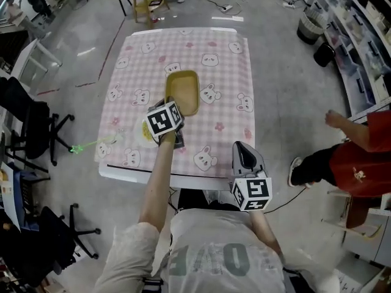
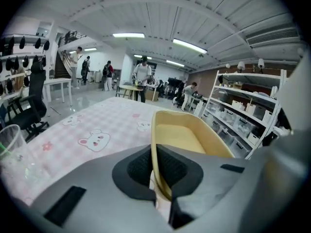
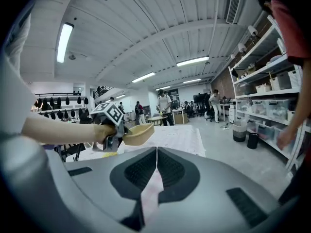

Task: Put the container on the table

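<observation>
A tan oblong container [image 1: 182, 90] hangs over the middle of the table [image 1: 232, 84], which has a pink checked cloth with bear faces. My left gripper [image 1: 171, 116] is shut on the near rim of the container [image 2: 187, 139], whose wall stands between the pads. From the side, the container [image 3: 138, 133] shows tilted and lifted clear of the cloth, with the left gripper [image 3: 116, 135] behind it. My right gripper [image 1: 244, 157] stays at the table's near right edge, shut with nothing in it; its pads [image 3: 170, 171] meet.
A clear plastic cup [image 2: 13, 152] stands on the cloth left of the container. A yellow thing [image 1: 146, 133] lies under my left arm. A person in red [image 1: 360, 157] stands at the right. Office chairs [image 1: 36, 127] sit left, shelving [image 1: 360, 35] right.
</observation>
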`<action>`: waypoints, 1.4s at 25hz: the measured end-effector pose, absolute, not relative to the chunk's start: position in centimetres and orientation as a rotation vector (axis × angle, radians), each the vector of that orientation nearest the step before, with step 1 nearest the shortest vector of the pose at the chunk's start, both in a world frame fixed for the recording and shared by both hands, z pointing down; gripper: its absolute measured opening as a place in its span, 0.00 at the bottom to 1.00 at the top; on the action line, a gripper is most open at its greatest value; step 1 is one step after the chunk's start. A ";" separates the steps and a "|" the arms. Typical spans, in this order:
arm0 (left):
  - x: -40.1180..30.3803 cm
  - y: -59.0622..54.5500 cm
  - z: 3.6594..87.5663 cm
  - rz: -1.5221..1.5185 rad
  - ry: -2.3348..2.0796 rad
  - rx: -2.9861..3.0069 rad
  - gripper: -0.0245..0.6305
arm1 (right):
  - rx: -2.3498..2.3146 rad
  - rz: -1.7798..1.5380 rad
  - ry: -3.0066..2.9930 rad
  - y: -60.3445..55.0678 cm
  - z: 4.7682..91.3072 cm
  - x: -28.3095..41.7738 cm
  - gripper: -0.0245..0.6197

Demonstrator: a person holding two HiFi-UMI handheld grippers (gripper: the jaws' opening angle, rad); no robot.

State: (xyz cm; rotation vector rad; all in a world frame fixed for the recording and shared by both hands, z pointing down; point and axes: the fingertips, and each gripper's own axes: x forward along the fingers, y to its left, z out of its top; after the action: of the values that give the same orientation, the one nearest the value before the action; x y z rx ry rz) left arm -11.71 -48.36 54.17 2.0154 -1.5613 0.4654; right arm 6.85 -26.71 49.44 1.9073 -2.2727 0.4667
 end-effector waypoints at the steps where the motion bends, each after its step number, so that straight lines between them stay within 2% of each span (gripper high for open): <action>1: -11.4 -49.0 55.3 0.492 -1.550 1.994 0.09 | 1.911 0.475 -2.264 -26.6 49.7 7.0 0.08; 9: -9.3 -52.3 61.1 0.683 -1.501 1.914 0.09 | 1.951 0.507 -2.190 -25.8 50.9 8.8 0.08; 19: -8.6 -53.0 61.6 0.698 -1.484 1.909 0.10 | 2.000 0.511 -2.144 -25.0 50.6 10.3 0.08; 21: -8.6 -53.1 61.1 0.697 -1.490 1.925 0.18 | 1.988 0.497 -2.161 -25.1 50.3 9.9 0.08; 22: -8.5 -53.2 60.6 0.693 -1.494 1.939 0.23 | 1.981 0.489 -2.172 -25.2 50.0 9.7 0.08; 24: -8.5 -53.3 59.3 0.664 -1.509 1.969 0.25 | 1.967 0.472 -2.197 -25.3 49.5 9.2 0.08; 28: -8.5 -53.7 54.7 0.578 -1.552 2.048 0.25 | 1.946 0.424 -2.247 -25.5 48.3 8.1 0.08; 33: -8.5 -53.7 44.9 0.424 -1.676 2.250 0.24 | 1.918 0.357 -2.311 -25.8 46.6 7.1 0.08; 35: -8.6 -52.6 41.0 0.341 -1.714 2.334 0.21 | 1.906 0.335 -2.332 -25.8 46.0 6.6 0.08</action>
State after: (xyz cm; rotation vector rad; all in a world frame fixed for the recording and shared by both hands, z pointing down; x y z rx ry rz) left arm -8.59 -52.62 41.00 2.3336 -1.7139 0.3406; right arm 6.64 -25.79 45.96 1.9064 -2.3315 0.3349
